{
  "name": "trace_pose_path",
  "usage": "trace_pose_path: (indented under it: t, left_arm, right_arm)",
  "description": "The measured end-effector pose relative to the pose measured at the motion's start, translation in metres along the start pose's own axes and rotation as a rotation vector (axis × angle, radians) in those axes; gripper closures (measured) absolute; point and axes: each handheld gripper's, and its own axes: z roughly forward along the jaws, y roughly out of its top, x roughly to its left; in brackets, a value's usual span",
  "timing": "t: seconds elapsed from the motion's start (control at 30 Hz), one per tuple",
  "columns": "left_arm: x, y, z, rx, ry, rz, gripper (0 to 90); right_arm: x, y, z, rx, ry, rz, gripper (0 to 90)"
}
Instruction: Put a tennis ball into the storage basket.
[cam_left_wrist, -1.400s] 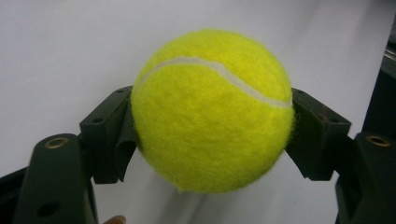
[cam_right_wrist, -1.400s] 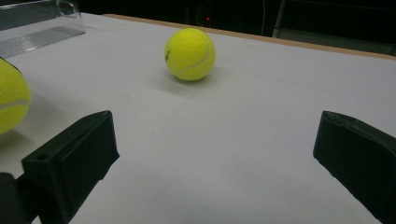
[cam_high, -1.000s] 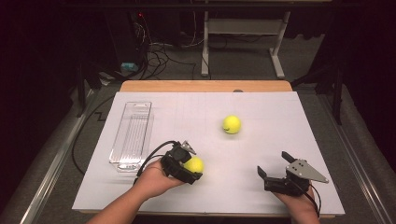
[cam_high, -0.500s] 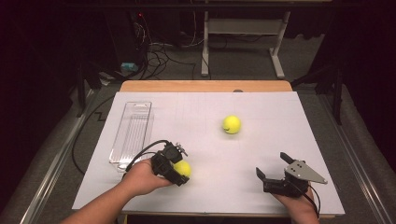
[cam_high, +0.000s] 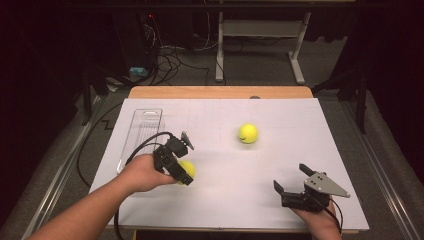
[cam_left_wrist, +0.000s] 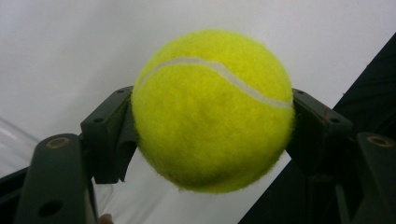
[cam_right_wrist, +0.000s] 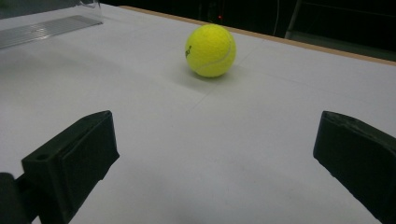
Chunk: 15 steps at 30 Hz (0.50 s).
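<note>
White paper-covered table (cam_high: 280, 165) under dim light, dark floor behind. Left gripper (cam_high: 183, 171) clenched on fuzzy yellow tennis ball (cam_left_wrist: 212, 112), just beside clear plastic rectangular tray (cam_high: 141, 134). Right gripper (cam_high: 294, 184) released, jaws wide apart over bare sheet near front edge. Second yellow tennis ball (cam_high: 248, 133) resting mid-table, well apart from both.

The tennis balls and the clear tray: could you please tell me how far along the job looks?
Done: nothing shows in the clear tray yet, as far as the high view tells. In hand: the left claw is shut on one tennis ball, near the tray. Left: that ball probably goes into the tray, and the second ball lies untouched on the white table, ahead of the open right claw.
</note>
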Motion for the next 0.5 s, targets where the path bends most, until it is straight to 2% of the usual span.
trace_pose_path:
  t: [0.2,0.37,0.5]
  left_arm:
    - [0.016,0.006,-0.021,0.021,0.011,-0.042,26.7]
    - [0.038,0.005,-0.037,0.013,0.011,-0.103,26.7]
    - [0.056,0.002,-0.046,0.009,0.031,-0.154,26.6]
  right_arm:
    - [0.0,0.0,0.0,0.001,0.002,0.001,0.0]
    - [0.0,0.0,0.0,0.001,0.002,-0.002,0.0]
    - [0.0,0.0,-0.001,0.002,0.002,-0.002,0.0]
